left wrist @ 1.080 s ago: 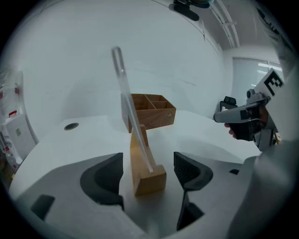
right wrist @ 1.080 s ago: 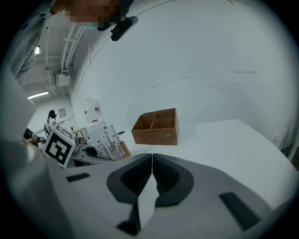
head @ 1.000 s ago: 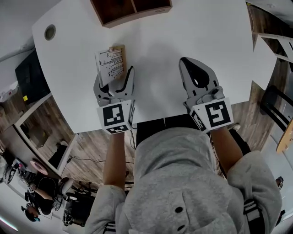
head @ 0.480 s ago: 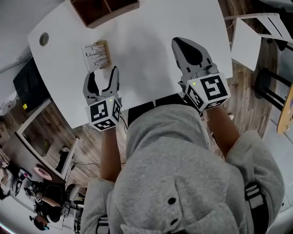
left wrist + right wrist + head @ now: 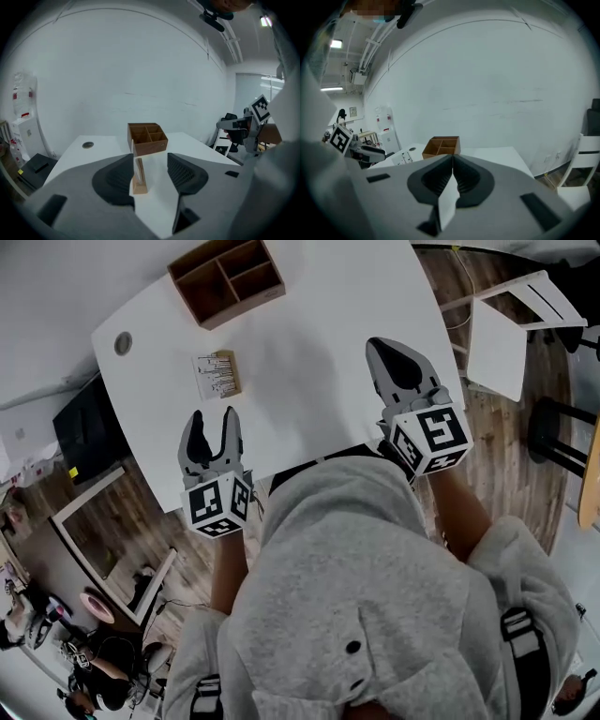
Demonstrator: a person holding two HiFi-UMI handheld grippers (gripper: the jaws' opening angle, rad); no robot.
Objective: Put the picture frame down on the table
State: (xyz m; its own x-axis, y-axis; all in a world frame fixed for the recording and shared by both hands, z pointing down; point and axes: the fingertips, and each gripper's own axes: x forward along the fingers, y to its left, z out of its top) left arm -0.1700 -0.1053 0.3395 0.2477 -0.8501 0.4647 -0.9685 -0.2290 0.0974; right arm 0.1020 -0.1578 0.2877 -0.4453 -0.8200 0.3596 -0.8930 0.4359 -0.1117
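The picture frame [image 5: 217, 374], a white print on a wooden stand, rests on the white table [image 5: 328, 352] with nothing touching it. In the left gripper view the frame [image 5: 139, 176] stands upright, edge-on, beyond the jaws. My left gripper [image 5: 212, 418] hangs near the table's front edge, short of the frame. Its jaws [image 5: 150, 155] are open and have just been closing a little, with nothing between them. My right gripper [image 5: 384, 341] is over the table's right part, shut and holding nothing [image 5: 453, 157].
A wooden compartment box [image 5: 228, 280] sits at the far side of the table, behind the frame [image 5: 147, 138] [image 5: 441, 146]. A round cable hole [image 5: 123, 343] is at the left corner. A white chair [image 5: 506, 329] stands off the right edge.
The left gripper, whose jaws straddled the frame a second ago, has drawn back and up, leaving the frame on the table. The right gripper has risen too, still shut.
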